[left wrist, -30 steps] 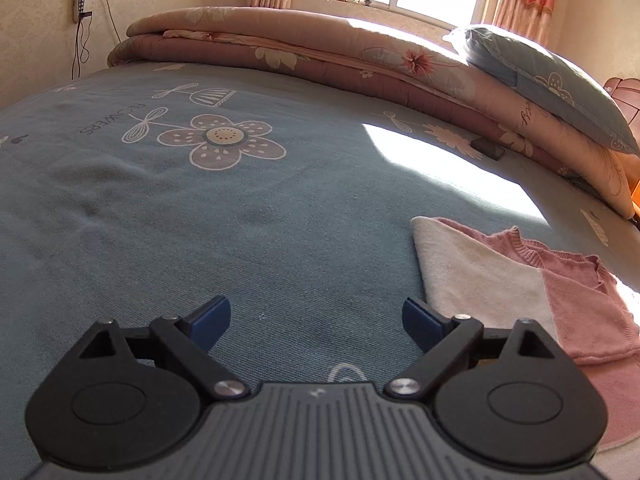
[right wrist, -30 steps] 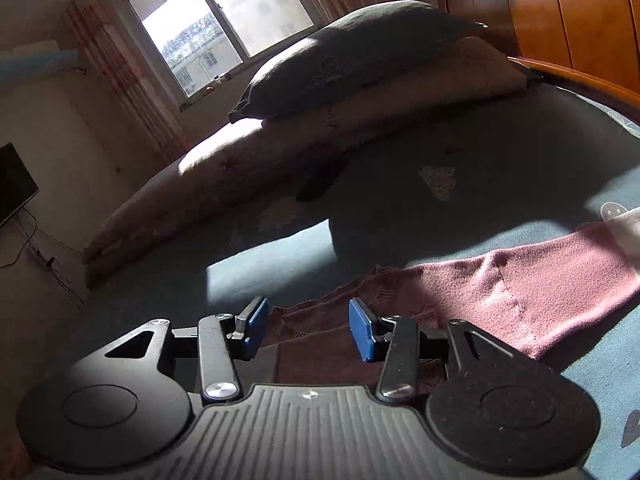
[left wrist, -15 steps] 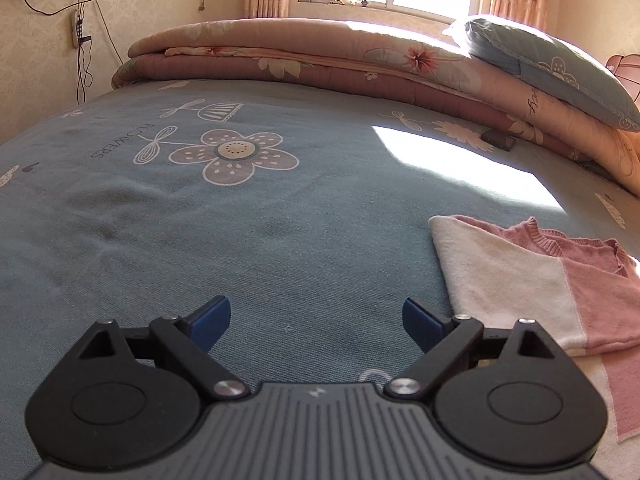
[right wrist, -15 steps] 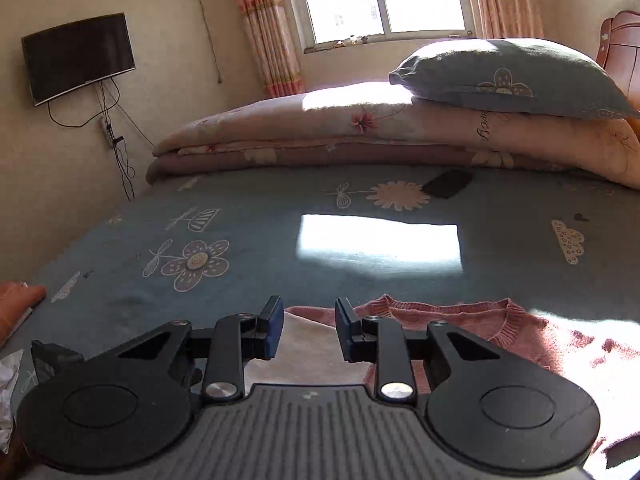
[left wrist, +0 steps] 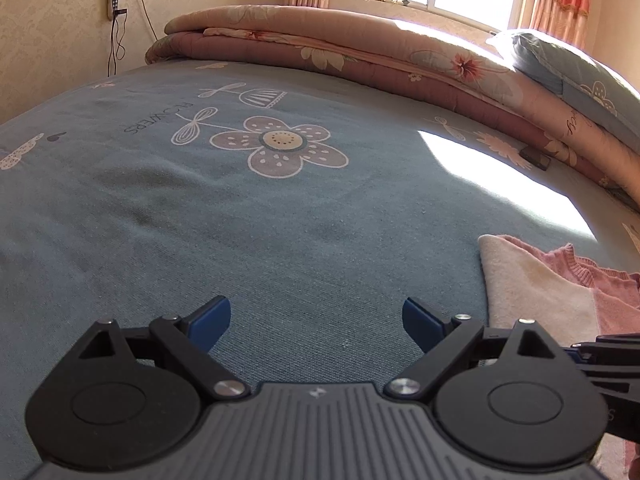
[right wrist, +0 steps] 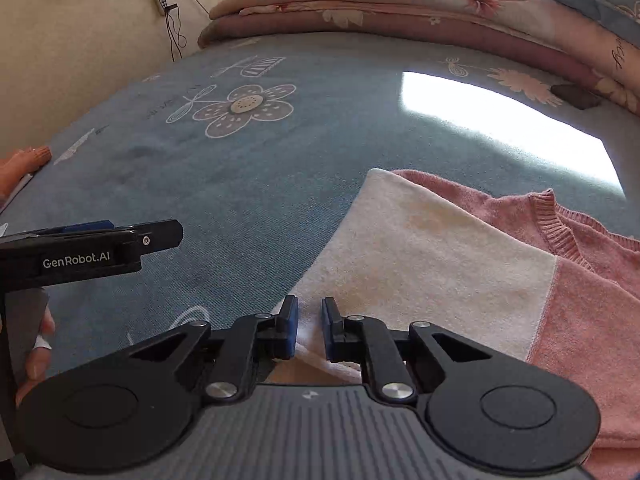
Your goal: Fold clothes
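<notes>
Bedsheet (left wrist: 248, 216), blue with a flower print, fills most of both views; a bright patch of sunlight lies on it toward the upper right. Folded quilts (left wrist: 360, 52) are stacked along its far edge, with a blue pillow (left wrist: 576, 68) on top at the upper right, cut off by the frame. A small dark object (right wrist: 576, 96) lies on the sheet just before the quilts, too small to identify.

The sweater (right wrist: 440, 264), pink with a cream panel, lies flat at the lower right of both views; its right and lower parts run out of frame, and its near edge is hidden under the right gripper's body.

The left gripper (left wrist: 316, 318) hovers over bare sheet at the bottom of its view, jaws spread wide with nothing between them. The right gripper (right wrist: 309, 326) has its jaws closing, a narrow gap left, at the cream edge of the sweater; cloth shows in the gap, but whether the pads yet press on it is hard to tell.

A fingertip (right wrist: 36, 364) shows at the lower left of the right view.
</notes>
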`<action>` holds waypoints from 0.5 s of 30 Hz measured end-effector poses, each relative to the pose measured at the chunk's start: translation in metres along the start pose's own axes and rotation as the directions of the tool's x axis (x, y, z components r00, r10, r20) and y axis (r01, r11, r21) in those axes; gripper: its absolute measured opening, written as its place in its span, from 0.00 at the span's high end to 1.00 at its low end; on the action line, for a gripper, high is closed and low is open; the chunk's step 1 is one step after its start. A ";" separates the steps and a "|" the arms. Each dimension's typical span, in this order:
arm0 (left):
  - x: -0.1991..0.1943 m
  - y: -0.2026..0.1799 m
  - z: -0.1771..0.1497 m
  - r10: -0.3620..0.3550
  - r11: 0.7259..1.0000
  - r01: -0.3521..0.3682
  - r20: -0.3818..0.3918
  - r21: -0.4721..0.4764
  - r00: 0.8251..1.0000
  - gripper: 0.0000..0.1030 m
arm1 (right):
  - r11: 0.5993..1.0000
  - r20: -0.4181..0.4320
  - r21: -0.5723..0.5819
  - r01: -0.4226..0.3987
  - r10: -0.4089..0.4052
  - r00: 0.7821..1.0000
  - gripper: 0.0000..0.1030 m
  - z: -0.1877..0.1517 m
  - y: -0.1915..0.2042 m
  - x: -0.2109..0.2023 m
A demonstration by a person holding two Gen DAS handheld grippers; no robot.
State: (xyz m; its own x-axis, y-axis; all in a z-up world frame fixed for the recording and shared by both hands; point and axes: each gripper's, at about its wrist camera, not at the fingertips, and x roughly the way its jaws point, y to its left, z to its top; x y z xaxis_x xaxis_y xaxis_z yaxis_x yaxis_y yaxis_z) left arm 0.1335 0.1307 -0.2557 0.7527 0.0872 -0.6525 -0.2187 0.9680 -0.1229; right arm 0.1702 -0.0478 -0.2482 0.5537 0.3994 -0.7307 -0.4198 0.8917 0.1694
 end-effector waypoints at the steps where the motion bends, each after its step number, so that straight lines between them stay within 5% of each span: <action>1: 0.000 -0.001 -0.001 -0.001 1.000 0.001 -0.001 0.004 1.000 0.10 | 1.000 0.008 0.021 -0.003 0.003 1.000 0.83 0.000 -0.001 0.002; 9: 0.000 -0.005 -0.001 -0.032 0.999 0.032 -0.008 -0.004 0.999 0.10 | 1.000 0.080 0.017 -0.012 0.010 0.997 0.83 0.000 -0.008 -0.033; 11: -0.001 -0.007 -0.003 -0.053 0.999 0.053 -0.001 0.001 0.999 0.10 | 1.000 0.023 0.018 -0.009 0.008 1.000 0.83 -0.004 -0.007 -0.021; 15: -0.010 -0.019 -0.006 -0.175 0.984 0.171 0.067 0.049 0.982 0.10 | 0.996 -0.006 0.074 -0.045 0.046 0.999 0.83 -0.006 -0.019 -0.015</action>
State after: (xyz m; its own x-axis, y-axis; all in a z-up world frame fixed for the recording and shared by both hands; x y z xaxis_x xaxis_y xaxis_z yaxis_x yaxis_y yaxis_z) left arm 0.1265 0.1102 -0.2519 0.8190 -0.0676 -0.5698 -0.0556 0.9790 -0.1961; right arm 0.1654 -0.0721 -0.2446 0.5297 0.4386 -0.7260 -0.3902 0.8860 0.2506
